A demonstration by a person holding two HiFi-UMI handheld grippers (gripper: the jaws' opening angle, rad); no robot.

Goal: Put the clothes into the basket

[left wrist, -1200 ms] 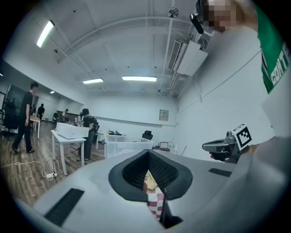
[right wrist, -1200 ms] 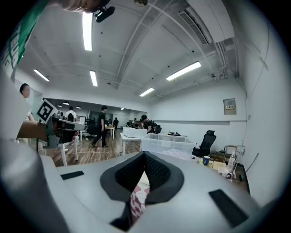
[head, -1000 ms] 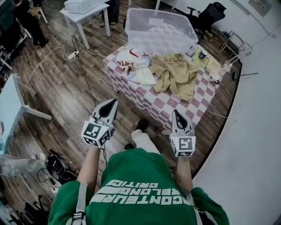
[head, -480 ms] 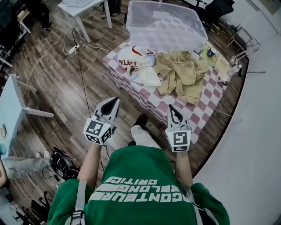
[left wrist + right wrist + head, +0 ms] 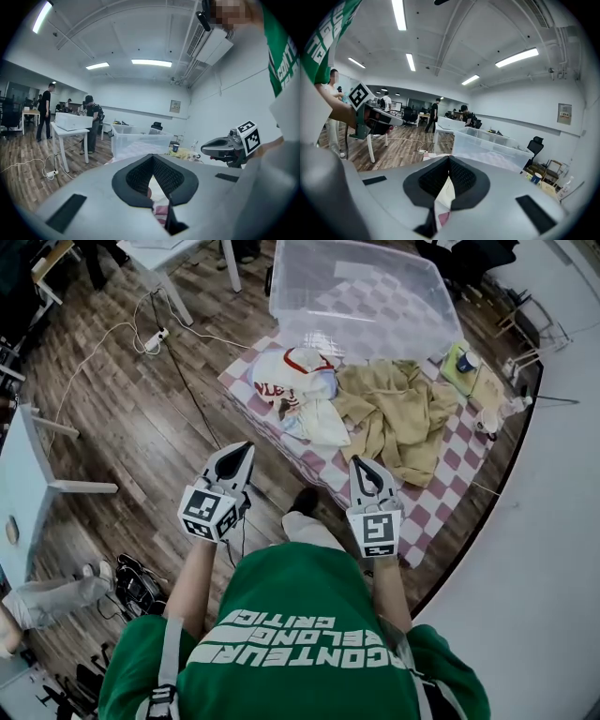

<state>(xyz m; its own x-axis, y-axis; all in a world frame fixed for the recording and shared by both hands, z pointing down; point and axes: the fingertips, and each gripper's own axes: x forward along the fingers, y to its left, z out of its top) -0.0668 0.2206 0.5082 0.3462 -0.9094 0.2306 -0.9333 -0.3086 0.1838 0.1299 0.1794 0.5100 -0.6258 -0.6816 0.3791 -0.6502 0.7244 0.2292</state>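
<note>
1. Both tongs are held out in front of the person, apart from the clothes. The left tongs (image 5: 240, 454) are over the wood floor. The right tongs (image 5: 360, 471) are by the near edge of the chequered tabletop (image 5: 442, 465).
2. Jaw state: each pair is clenched tip to tip, with nothing between them.
3. Clothes are all on the tabletop:
   - a white shirt with red print (image 5: 291, 379);
   - a pale cloth (image 5: 321, 424) touching it;
   - a tan garment (image 5: 401, 413) sprawled to their right.
4. The basket (image 5: 278, 298) is a clear bin at the far end of the tabletop, just behind the clothes. It looks empty.
5. Step in hand, my judgement: approach, before the first pick. No loading has been done.
6. The next move calls for:
   - opening the jaws, reaching forward and down, and biting a thick fold;
   - probably both tongs for the tan garment, which is bulky, and a lift high enough to clear the basket wall.
</note>
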